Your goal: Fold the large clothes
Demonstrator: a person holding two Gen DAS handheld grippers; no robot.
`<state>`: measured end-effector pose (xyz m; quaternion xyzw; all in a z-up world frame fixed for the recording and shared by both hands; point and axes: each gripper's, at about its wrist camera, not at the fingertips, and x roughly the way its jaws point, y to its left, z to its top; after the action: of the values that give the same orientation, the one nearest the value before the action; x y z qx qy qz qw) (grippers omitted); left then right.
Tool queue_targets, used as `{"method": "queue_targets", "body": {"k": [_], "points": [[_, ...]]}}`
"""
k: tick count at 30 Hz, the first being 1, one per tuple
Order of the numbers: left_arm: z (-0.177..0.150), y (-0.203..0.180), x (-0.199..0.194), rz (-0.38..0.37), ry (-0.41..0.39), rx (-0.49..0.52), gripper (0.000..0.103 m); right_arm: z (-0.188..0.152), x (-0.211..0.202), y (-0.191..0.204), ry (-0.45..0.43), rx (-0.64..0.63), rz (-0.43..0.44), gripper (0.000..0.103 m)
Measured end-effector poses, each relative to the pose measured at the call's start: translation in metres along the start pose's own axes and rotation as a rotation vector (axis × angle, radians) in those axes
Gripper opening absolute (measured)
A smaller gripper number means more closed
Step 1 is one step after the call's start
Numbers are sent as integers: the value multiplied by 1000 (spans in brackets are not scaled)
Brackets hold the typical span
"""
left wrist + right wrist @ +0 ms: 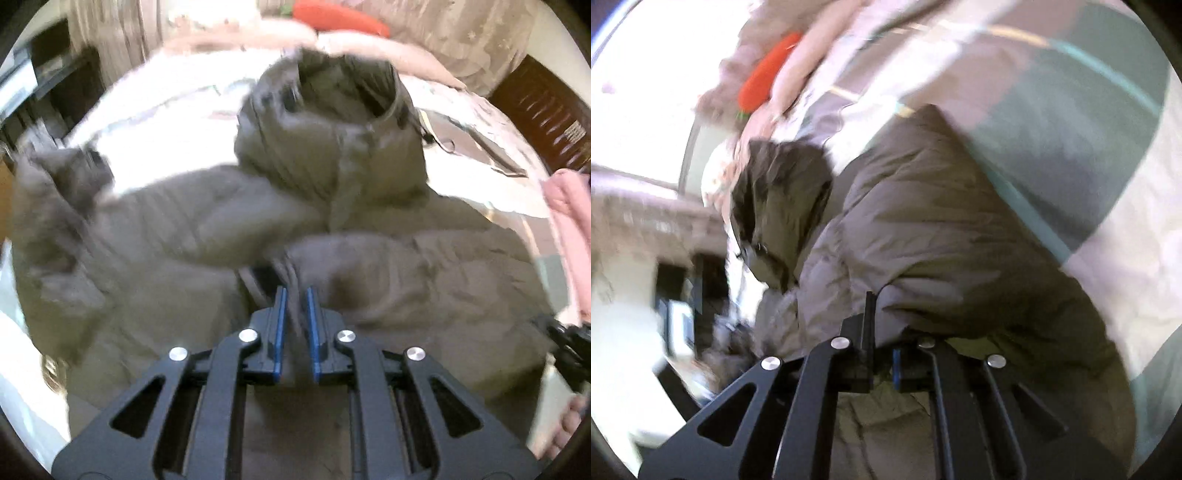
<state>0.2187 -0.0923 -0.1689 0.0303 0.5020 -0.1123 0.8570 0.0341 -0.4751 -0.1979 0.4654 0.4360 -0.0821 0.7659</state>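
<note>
The jacket (pixel 229 229) lies spread on the bed (pixel 155 107), hood at 12 o'clock, while the left gripper (pixel 295 295) and right gripper (pixel 882 306) each have fingers clamped on its fabric, likely to carry an edge over for a fold.

A large olive-grey padded hooded jacket (pixel 369 229) lies spread on the bed, hood (pixel 343 92) open toward 12 o'clock. One sleeve (pixel 122 214) stretches toward 9 o'clock; the other is folded across the chest. Blur softens details.
</note>
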Motion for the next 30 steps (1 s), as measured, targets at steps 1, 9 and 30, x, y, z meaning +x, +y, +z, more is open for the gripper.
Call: {"method": "queue_targets", "body": {"k": [1, 9, 30], "points": [[1, 1, 2, -12, 12, -8, 11, -6, 5, 6, 24, -33, -72, 20], [-4, 13, 8, -36, 129, -123, 84, -19, 1, -24, 159, 100, -330, 80], [6, 128, -41, -47, -99, -435, 89, -22, 15, 19, 88, -159, -373, 59]]}}
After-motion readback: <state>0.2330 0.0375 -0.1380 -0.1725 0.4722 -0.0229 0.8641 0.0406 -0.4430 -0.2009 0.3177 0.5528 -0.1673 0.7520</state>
